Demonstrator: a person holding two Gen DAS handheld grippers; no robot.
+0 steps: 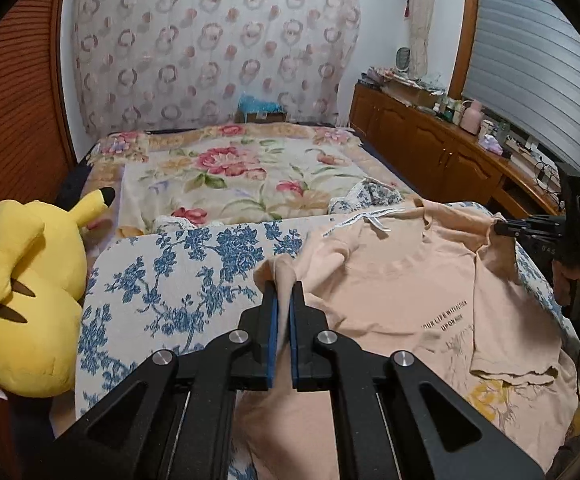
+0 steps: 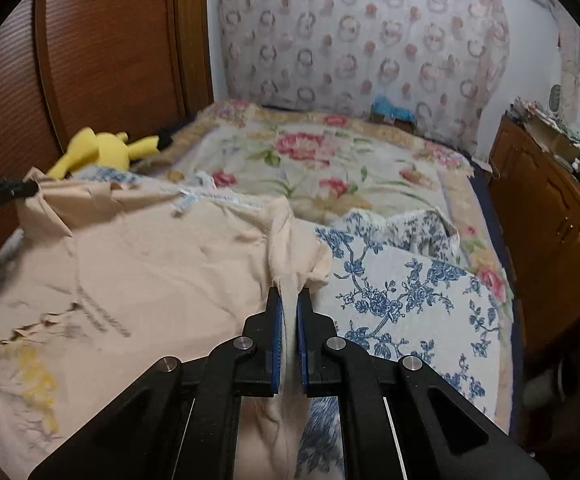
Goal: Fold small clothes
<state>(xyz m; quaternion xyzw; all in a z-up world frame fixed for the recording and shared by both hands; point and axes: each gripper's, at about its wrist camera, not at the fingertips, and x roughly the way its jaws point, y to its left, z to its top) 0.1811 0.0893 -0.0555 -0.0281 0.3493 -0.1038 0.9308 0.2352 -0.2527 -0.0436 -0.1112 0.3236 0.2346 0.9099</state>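
A peach T-shirt (image 1: 393, 280) with dark print and a yellow drawing lies on a blue-flowered white cloth (image 1: 178, 280) on the bed. My left gripper (image 1: 284, 290) is shut on the shirt's left edge. My right gripper (image 2: 288, 294) is shut on the shirt's right edge (image 2: 290, 248); it also shows at the far right of the left wrist view (image 1: 501, 226), pinching the cloth. The left gripper's tip shows at the left edge of the right wrist view (image 2: 26, 189). The shirt (image 2: 150, 272) is stretched between both, its right sleeve folded over.
A yellow plush toy (image 1: 30, 292) sits at the bed's left side (image 2: 102, 148). A flowered blanket (image 1: 242, 172) covers the far bed. A wooden cabinet (image 1: 429, 148) with bottles runs along the right wall. A wooden headboard (image 2: 102, 48) stands at left.
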